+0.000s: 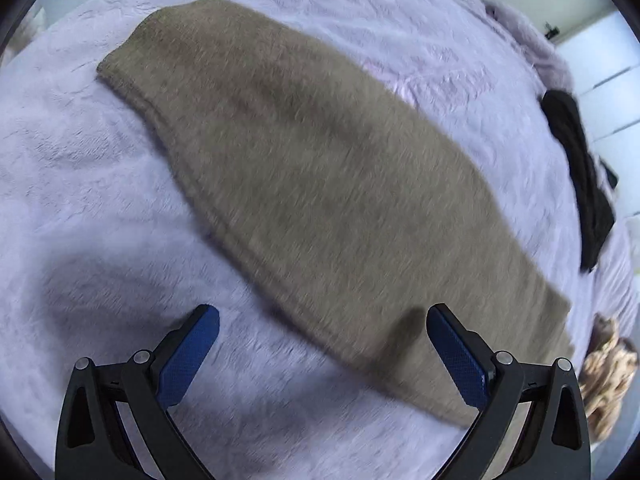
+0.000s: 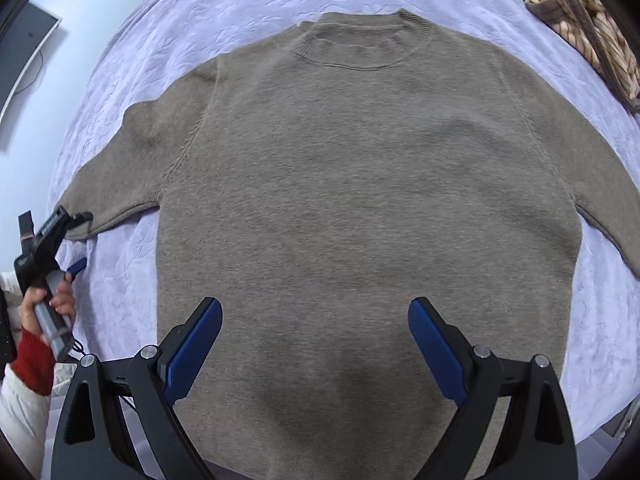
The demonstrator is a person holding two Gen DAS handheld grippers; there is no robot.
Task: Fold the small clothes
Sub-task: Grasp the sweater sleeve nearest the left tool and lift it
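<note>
Sweater point(image 2: 360, 200) lies flat on lilac blanket point(image 2: 180, 20) under the right gripper point(image 2: 316, 328), jaws spread; only the left gripper point(image 1: 322, 332), also spread, shows the sleeve close.

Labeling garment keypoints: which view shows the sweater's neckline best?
Right wrist view. The sweater lies spread flat with its ribbed collar fully visible at the top. The left wrist view shows only one blurred sleeve on the lilac blanket, no collar.
</note>
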